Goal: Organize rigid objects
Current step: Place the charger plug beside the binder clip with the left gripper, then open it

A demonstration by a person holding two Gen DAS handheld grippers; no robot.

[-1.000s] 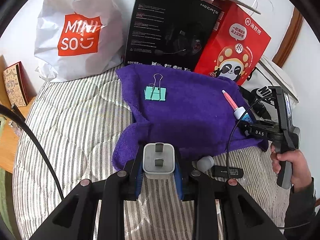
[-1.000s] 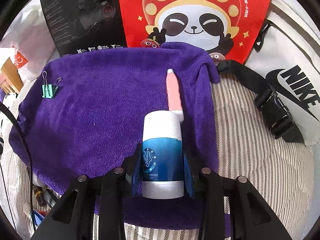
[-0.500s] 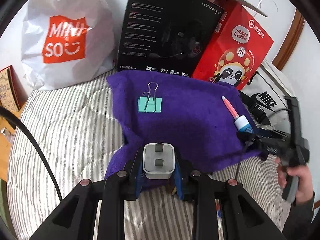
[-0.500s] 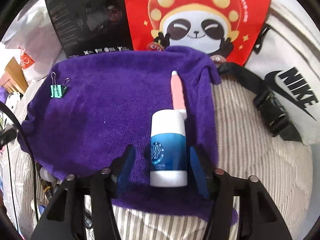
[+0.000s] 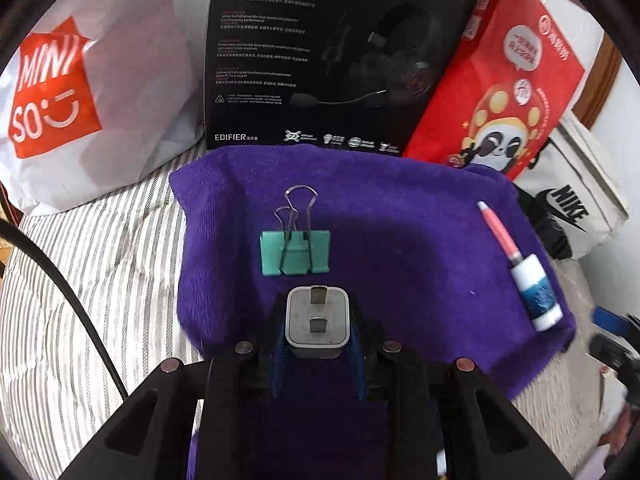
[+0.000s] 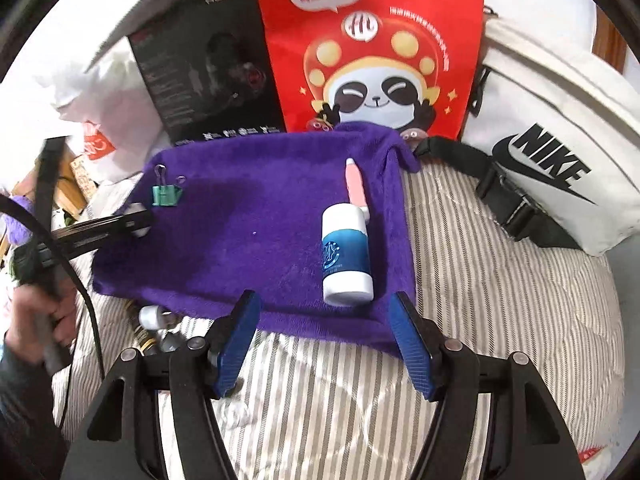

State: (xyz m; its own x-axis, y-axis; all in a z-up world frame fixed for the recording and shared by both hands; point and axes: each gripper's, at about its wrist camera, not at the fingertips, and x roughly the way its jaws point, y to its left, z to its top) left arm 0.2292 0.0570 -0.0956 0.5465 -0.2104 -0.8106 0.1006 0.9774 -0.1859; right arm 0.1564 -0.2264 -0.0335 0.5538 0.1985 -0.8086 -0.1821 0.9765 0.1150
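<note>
A purple towel (image 5: 400,240) lies spread on the striped bed. My left gripper (image 5: 318,354) is shut on a white charger plug (image 5: 317,312), held just above the towel's near edge behind a green binder clip (image 5: 295,252). A pink pen (image 5: 498,232) and a white-and-blue bottle (image 5: 536,294) lie at the towel's right side. In the right wrist view my right gripper (image 6: 324,340) hangs over the towel's (image 6: 260,220) near edge. Its jaws are opening, with nothing pressed between them. The bottle (image 6: 346,256) lies free just ahead of its tips, with the pen (image 6: 357,188) beyond it.
A white Miniso bag (image 5: 80,92), a black headset box (image 5: 332,52), a red panda bag (image 5: 504,88) and a white Nike bag (image 6: 552,168) line the back. Small loose items (image 6: 154,318) lie by the towel's near left edge. A hand (image 6: 36,312) holds the left gripper.
My right gripper opened, let go of the bottle and drew back and up from it. My left gripper carried the charger forward over the towel, close to the binder clip.
</note>
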